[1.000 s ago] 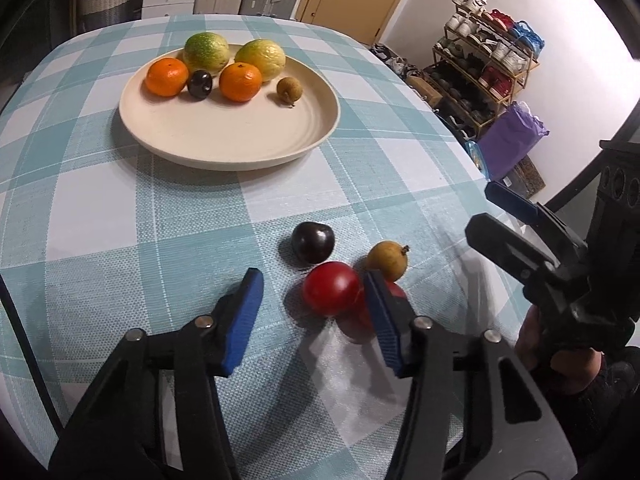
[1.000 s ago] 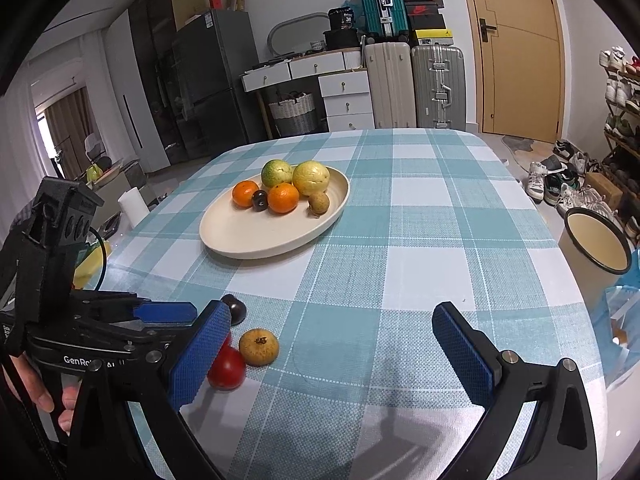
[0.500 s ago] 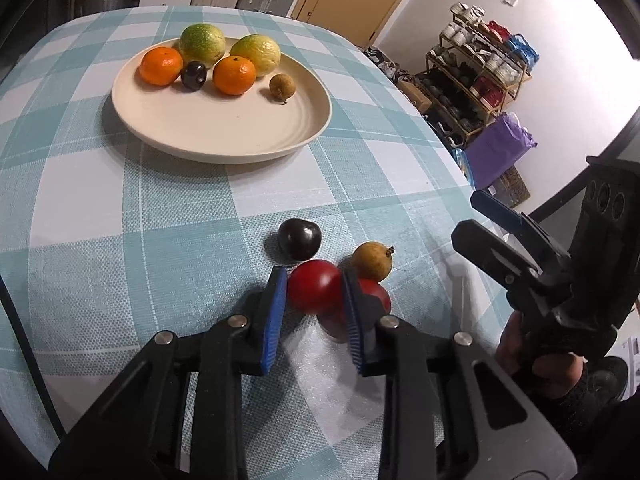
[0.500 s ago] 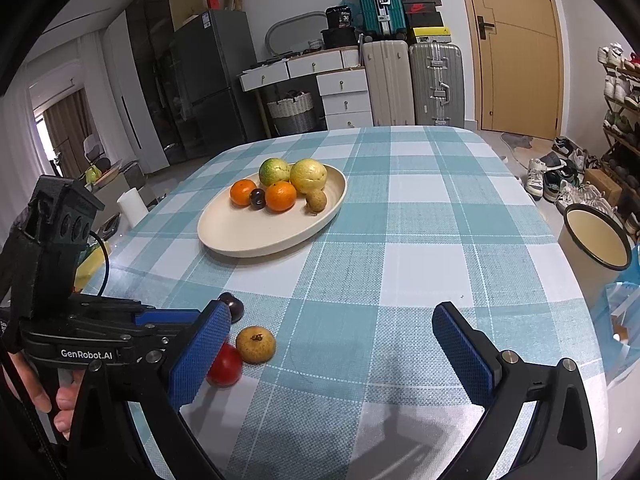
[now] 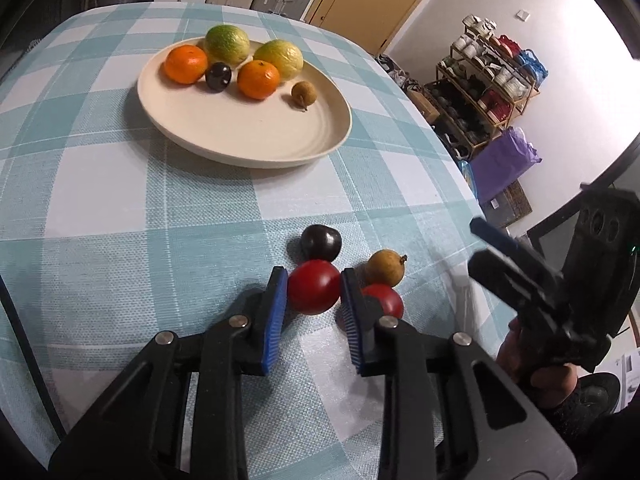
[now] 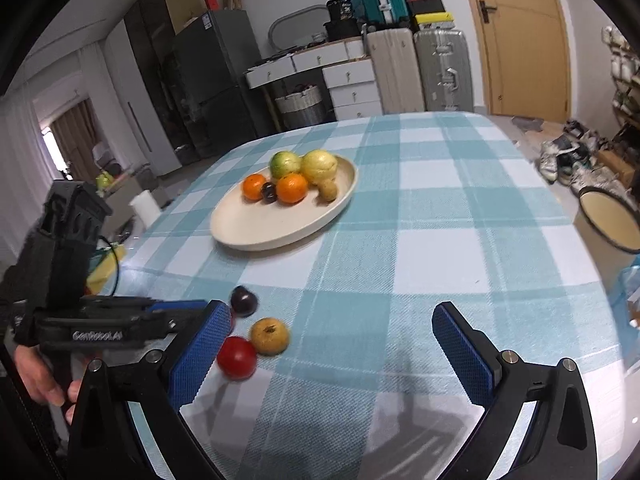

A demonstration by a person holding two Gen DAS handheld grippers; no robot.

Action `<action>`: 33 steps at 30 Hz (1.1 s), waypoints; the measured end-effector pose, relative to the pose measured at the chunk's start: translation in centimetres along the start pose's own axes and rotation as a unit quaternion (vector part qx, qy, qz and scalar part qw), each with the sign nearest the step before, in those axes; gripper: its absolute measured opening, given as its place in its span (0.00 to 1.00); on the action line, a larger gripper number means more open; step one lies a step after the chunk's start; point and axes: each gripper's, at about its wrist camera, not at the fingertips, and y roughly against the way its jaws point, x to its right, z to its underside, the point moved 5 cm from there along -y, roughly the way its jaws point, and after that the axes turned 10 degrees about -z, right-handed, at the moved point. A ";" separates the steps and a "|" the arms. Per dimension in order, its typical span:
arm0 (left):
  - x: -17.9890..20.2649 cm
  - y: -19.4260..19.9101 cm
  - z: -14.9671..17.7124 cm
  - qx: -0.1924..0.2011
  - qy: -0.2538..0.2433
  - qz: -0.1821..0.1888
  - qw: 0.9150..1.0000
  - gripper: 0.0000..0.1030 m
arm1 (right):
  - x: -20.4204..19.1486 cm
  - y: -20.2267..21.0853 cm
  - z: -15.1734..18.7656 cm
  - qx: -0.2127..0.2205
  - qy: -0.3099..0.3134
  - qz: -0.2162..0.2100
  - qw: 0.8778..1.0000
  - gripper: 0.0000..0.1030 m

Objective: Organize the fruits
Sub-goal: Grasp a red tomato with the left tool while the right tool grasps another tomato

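My left gripper [image 5: 314, 294] is shut on a red round fruit [image 5: 314, 287], its blue pads pressing both sides. Close around it on the checked tablecloth lie a dark plum [image 5: 321, 243], a brown longan [image 5: 384, 268] and a second red fruit [image 5: 386, 300], which touches the right pad. The cream plate [image 5: 240, 156] farther back holds two oranges, two yellow-green citrus, a dark plum and a longan. My right gripper [image 6: 328, 344] stands open over bare cloth, right of the plum [image 6: 244, 300], longan [image 6: 270, 335] and second red fruit [image 6: 237, 358]. Its left pad hides the held fruit.
The table's right edge [image 5: 460, 184] drops toward a shoe rack and a purple bag. In the right wrist view a round tray [image 6: 612, 220] sits past the table's right side. A person's hand [image 6: 44, 376] holds the left gripper at the near left edge.
The left gripper's jaws have closed from wide open onto the red fruit. The right gripper has stayed open and in place.
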 end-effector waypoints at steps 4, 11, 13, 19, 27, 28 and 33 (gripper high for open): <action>-0.3 1.0 -0.4 0.010 0.003 0.002 1.000 0.23 | -0.4 -0.1 0.9 -0.012 -0.018 -0.033 0.999 1.00; -1.0 2.0 -0.8 0.020 0.013 0.002 1.000 0.23 | -1.5 -0.7 2.7 -0.035 -0.041 -0.070 0.996 1.00; -1.3 2.2 -0.8 0.020 0.015 0.004 1.000 0.23 | -2.0 -0.8 2.9 -0.037 -0.038 -0.077 0.996 0.99; -1.9 2.7 -0.7 0.024 0.021 0.005 0.999 0.23 | -4.0 -1.7 3.2 -0.054 -0.024 -0.097 0.994 0.90; -2.7 2.8 -0.3 0.021 0.032 0.003 0.999 0.23 | -4.8 -3.7 3.6 -0.080 -0.034 -0.095 0.992 0.63; -2.9 2.9 -0.2 0.022 0.033 0.004 0.999 0.23 | -5.0 -3.9 3.7 -0.084 -0.035 -0.097 0.991 0.60; -3.4 3.1 -0.3 0.025 0.040 0.005 0.999 0.23 | -5.6 -4.7 3.9 -0.097 -0.024 -0.087 0.991 0.45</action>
